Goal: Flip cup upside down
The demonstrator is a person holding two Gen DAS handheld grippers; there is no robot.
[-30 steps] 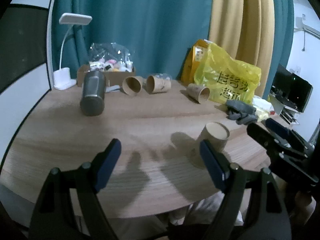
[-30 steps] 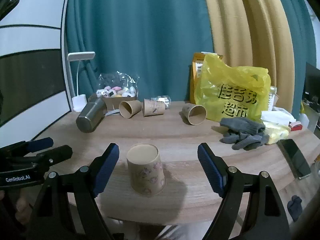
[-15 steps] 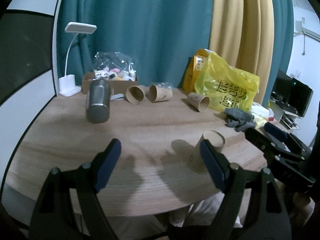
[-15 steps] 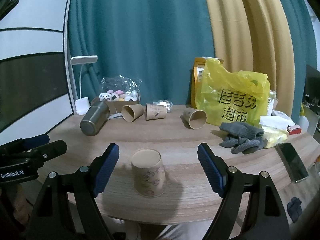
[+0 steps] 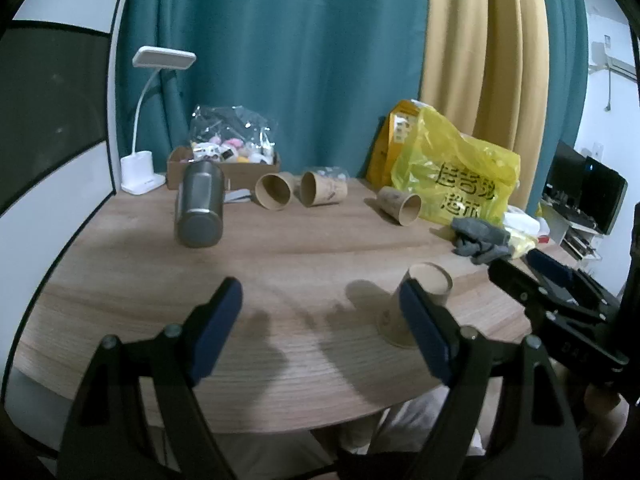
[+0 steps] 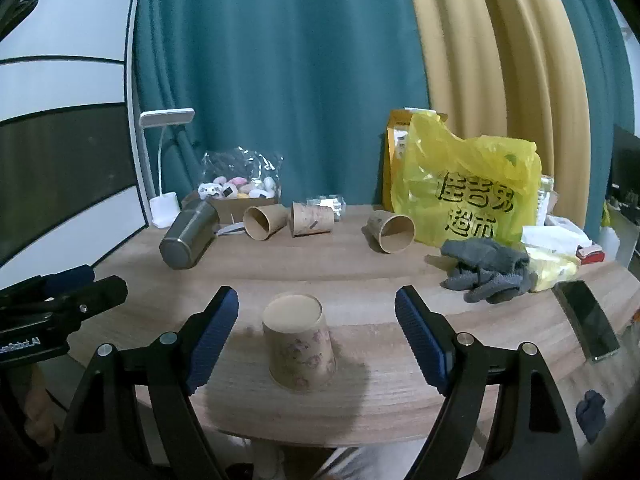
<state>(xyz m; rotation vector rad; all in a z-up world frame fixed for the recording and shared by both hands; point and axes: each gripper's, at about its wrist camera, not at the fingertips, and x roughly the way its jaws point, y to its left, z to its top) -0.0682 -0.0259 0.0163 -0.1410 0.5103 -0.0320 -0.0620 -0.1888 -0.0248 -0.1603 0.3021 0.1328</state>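
A brown paper cup (image 6: 299,347) with a faint flower print stands upside down, base up, near the table's front edge; it also shows in the left wrist view (image 5: 416,305), partly behind my left gripper's right finger. My right gripper (image 6: 316,334) is open and empty, held back from the cup, which sits between its fingers in view. My left gripper (image 5: 320,330) is open and empty, to the left of the cup. Three more paper cups (image 6: 264,222) (image 6: 311,218) (image 6: 392,232) lie on their sides at the back.
A steel tumbler (image 6: 188,234) lies on its side at back left. A white desk lamp (image 6: 162,168), a box of trinkets (image 6: 240,192), a yellow plastic bag (image 6: 468,196), grey gloves (image 6: 486,270) and a phone (image 6: 586,320) stand around the round wooden table (image 6: 360,272).
Both grippers have drawn back and risen slightly; the cup and the table sit a little lower and farther in view. The cup stands still, and both grippers stay open.
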